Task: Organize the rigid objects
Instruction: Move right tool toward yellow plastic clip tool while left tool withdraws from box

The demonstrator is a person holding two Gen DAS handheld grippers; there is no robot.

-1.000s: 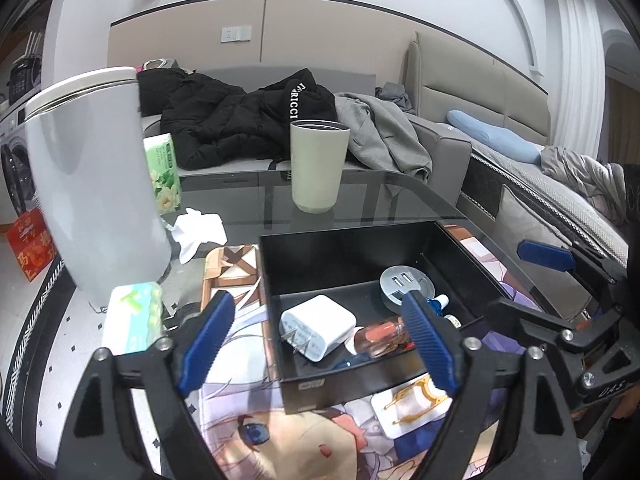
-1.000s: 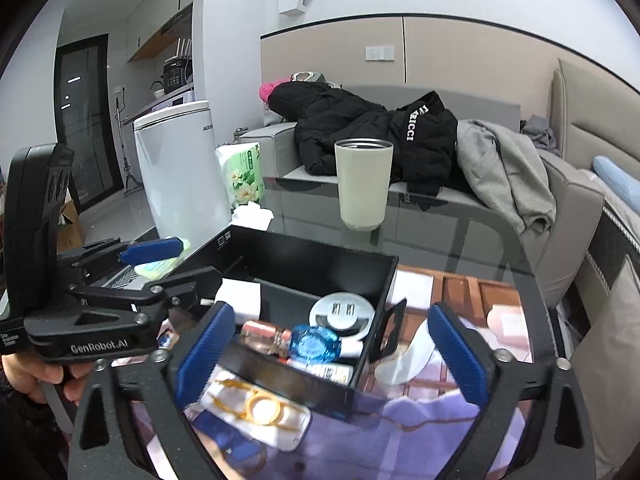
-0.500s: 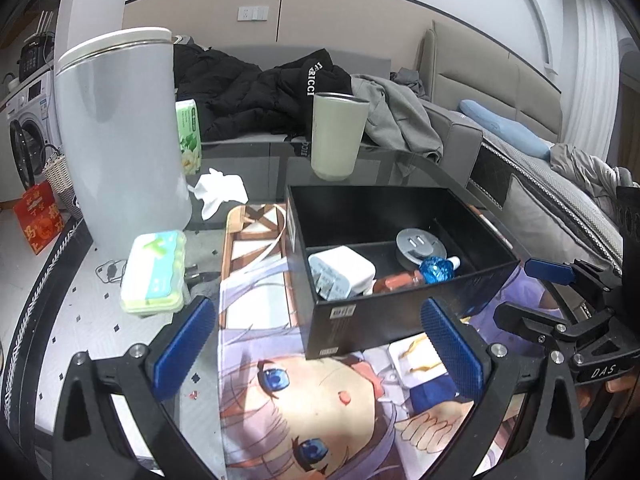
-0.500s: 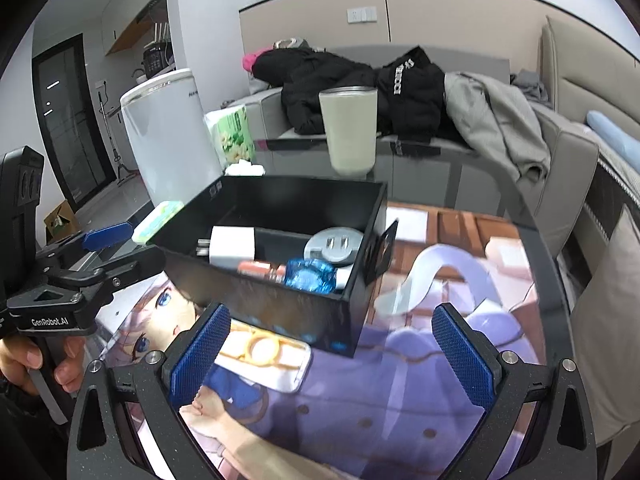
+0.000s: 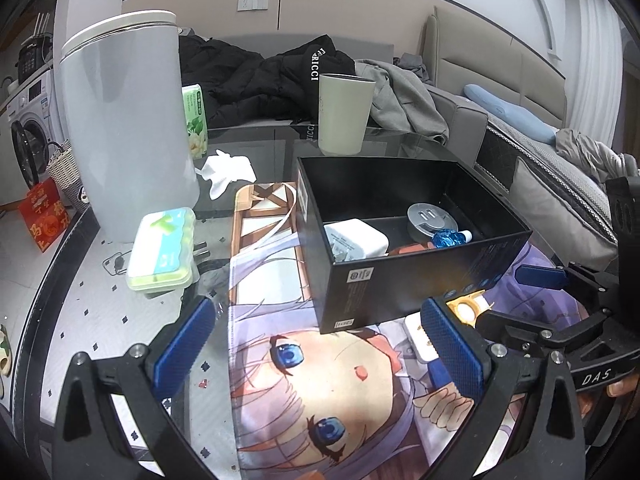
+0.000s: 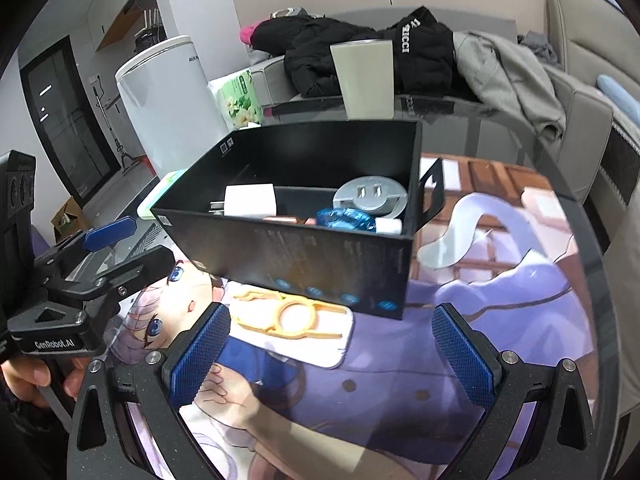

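Yellow plastic key-shaped tool point(image 6: 289, 317) lies flat on a white card on the bench's printed mat point(image 6: 500, 320), just in front of the black box point(image 6: 320, 256) that already holds a charger and small items. Its long axis runs left to right across the right claw point(image 6: 332, 356), which gapes wide and empty, nearest it. Left claw point(image 5: 320, 348) also gapes empty, the tool at its right fingertip.

Pale cup point(image 5: 345, 114) stands upright at far edge of glass counter point(image 5: 256, 136). Tall white canister point(image 5: 128, 128) at left; green tissue pack point(image 5: 195, 126) just beside it. Black jacket point(image 5: 272, 76) lies on sofa behind.
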